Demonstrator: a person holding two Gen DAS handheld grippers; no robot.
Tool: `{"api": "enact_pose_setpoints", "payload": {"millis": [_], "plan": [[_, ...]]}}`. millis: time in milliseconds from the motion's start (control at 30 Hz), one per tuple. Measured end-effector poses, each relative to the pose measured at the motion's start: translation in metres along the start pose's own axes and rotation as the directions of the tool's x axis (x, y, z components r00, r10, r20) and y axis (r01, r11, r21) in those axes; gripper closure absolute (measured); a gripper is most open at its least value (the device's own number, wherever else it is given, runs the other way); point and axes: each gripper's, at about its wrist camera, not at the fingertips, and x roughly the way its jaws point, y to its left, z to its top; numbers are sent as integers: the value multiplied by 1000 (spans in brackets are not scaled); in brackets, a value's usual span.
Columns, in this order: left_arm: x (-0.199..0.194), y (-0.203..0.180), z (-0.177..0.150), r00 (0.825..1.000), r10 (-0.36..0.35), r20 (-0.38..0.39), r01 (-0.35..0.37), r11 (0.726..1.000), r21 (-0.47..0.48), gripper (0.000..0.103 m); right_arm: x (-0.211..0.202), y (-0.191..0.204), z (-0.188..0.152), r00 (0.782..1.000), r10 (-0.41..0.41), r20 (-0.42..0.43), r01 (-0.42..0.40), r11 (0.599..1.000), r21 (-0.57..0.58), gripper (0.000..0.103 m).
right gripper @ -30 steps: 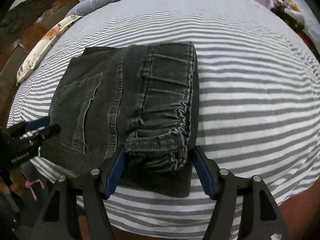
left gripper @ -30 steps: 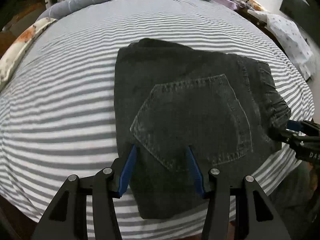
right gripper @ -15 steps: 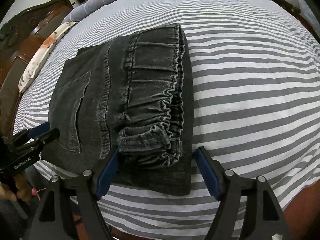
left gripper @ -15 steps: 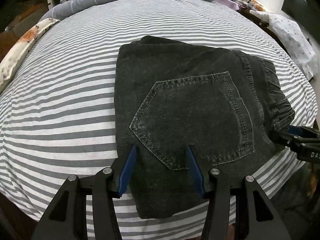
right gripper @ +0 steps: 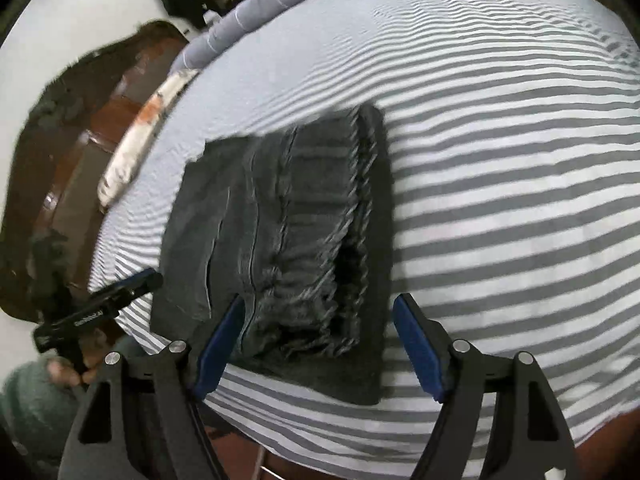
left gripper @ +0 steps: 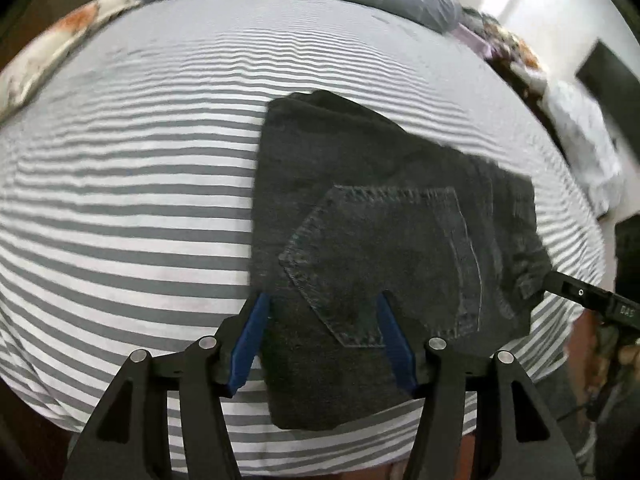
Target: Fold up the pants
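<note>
- Currently folded black pants point(left gripper: 384, 240) are lying near the striped bed's point(left gripper: 120, 200) front edge.
- Left gripper point(left gripper: 324, 336) is hovering over them, jaws apart, gripping nothing.
- Right gripper point(right gripper: 320, 344) is hovering wide open at the waistband point(right gripper: 320, 240).

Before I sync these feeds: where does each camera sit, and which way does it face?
Left wrist: sits on the left gripper, looks along its open fingers over the pants' pocket side; the right gripper shows at right.
Right wrist: sits on the right gripper, faces the waistband end; the left gripper shows at left.
Shared: pants, striped bed.
</note>
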Motion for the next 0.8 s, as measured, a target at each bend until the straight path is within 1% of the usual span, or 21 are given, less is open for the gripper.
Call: {"api": "enact_pose_setpoints", "payload": {"millis": [100,233,300,433,500,533,600,733,800], "plan": [[0,17,5,1000,-4,-7,4,998,-59,45,-3,-15,12,999,44,-4,-44,999,28,29],[4,41,11,998,-61,-16,58,987,-153,45,0,-30,18,991,131,-10,-130,988,80,29],[5,45,11,997,-76,-17,72,983,-171,45,7,-33,20,984,175,-13,-173,979,104,29],[11,48,11,991,-132,-29,124,975,-184,45,15,-38,19,979,205,-5,-204,972,114,29],[15,46,11,989,-146,-33,138,974,-180,45,18,-41,20,978,207,0,-206,972,111,29],[17,46,11,987,-155,-33,147,974,-175,45,19,-41,20,975,220,8,-220,970,101,29],[21,46,12,987,-154,-32,147,974,-172,45,22,-40,21,974,225,6,-225,971,81,30],[23,49,16,986,-169,-12,165,972,-169,45,24,-43,22,968,252,15,-253,966,49,36],[26,50,18,985,-174,-4,171,972,-161,45,27,-44,24,960,279,23,-280,959,43,36]]}}
